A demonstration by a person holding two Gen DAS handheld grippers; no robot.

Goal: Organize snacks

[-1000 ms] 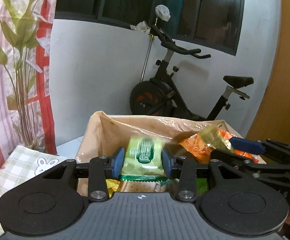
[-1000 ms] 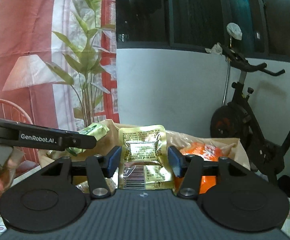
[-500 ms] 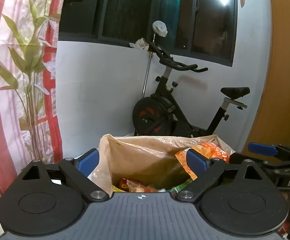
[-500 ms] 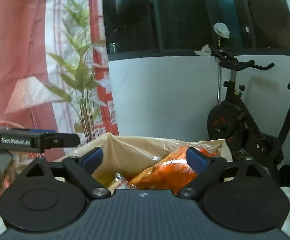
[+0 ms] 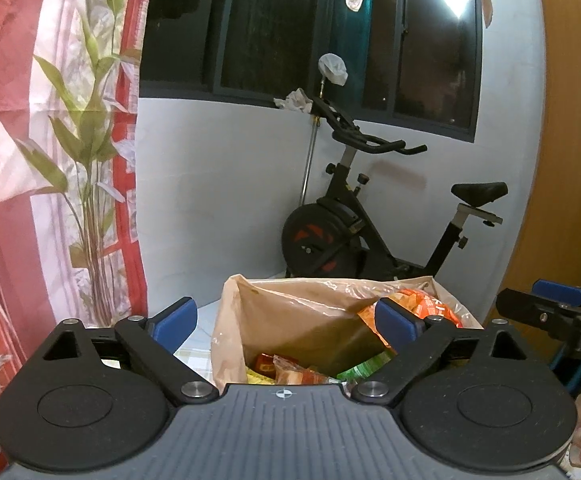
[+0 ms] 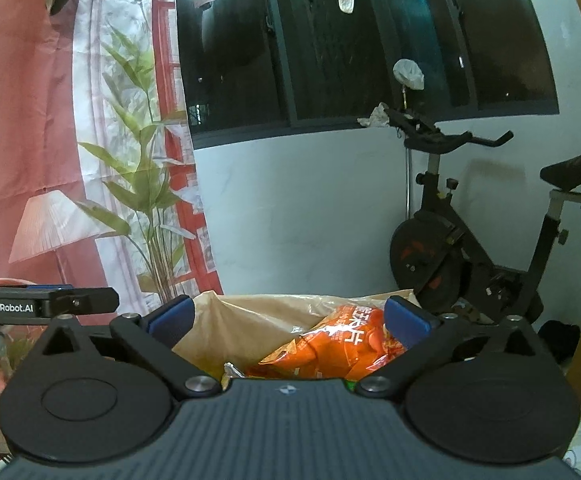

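The left tool [image 5: 286, 318] stands spread wide with nothing between its blue pads [image 5: 174, 318]; its jaws have just been opening. The right tool [image 6: 288, 318] has likewise just been opening further and grips nothing, its pads well apart.

Both tools hover above and just short of the brown bag [image 5: 290, 312], whose crumpled rim stands open between their fingers. Inside it lies an orange snack packet [image 6: 342, 344] toward the right side, with a green packet [image 5: 364, 368] and red and yellow wrappers [image 5: 278, 366] lower in the bag. In the left wrist view the right tool's finger shows at the right edge, level with the bag's rim and beside it.

The bag sits on a desk with a pale checked cover [image 5: 192, 356]. Left of the bag is a printed curtain [image 5: 50, 160]; behind it a white wall [image 5: 218, 200] and an exercise bike [image 5: 374, 224], well apart from the bag, under a dark window [image 5: 310, 32].
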